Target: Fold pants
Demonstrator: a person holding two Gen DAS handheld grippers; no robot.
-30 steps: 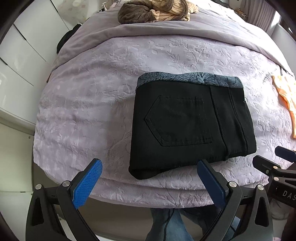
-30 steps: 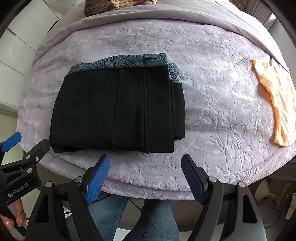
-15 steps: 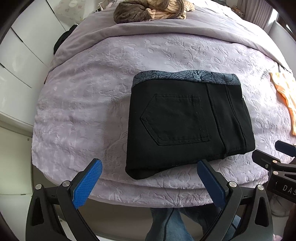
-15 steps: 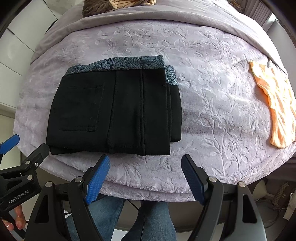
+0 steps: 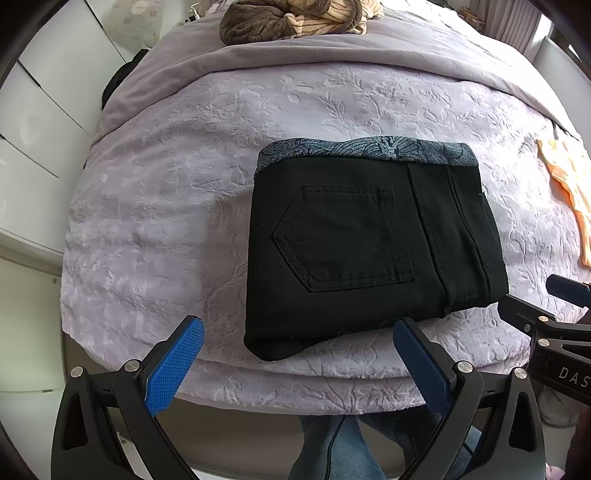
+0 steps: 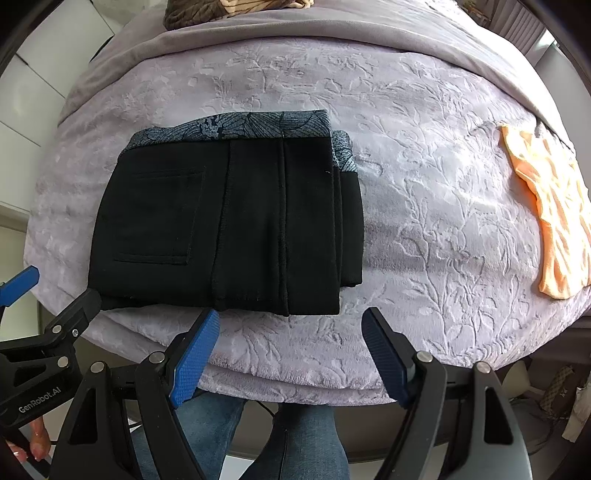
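Left wrist view: left tongs (image 5: 295,347) spread wide, nothing between the 2 blue pads, held above the near edge of the bed (image 5: 155,206). Black pants (image 5: 369,243) lie folded into a compact rectangle on the lilac embossed bedspread, near the bed's front edge; patterned grey waistband along the far side, back pocket facing up, fold bulge at the near left corner. Part of the right tongs (image 5: 554,314) enters at the right edge, just beside the pants' near right corner, not visibly touching. Orange garment (image 5: 569,192) lies flat at the right, well apart from the pants. Brown and striped bundle of clothes (image 5: 291,18) at the far end of the bed. Right wrist view: right tongs (image 6: 288,350) also wide open and empty, above the bedspread just in front of the pants (image 6: 229,229). Pants sit left of centre, stacked layers showing at their right side. Left tongs (image 6: 48,306) visible at the left edge, close to the pants' near left corner; contact cannot be told. Orange garment (image 6: 554,206) at the far right.
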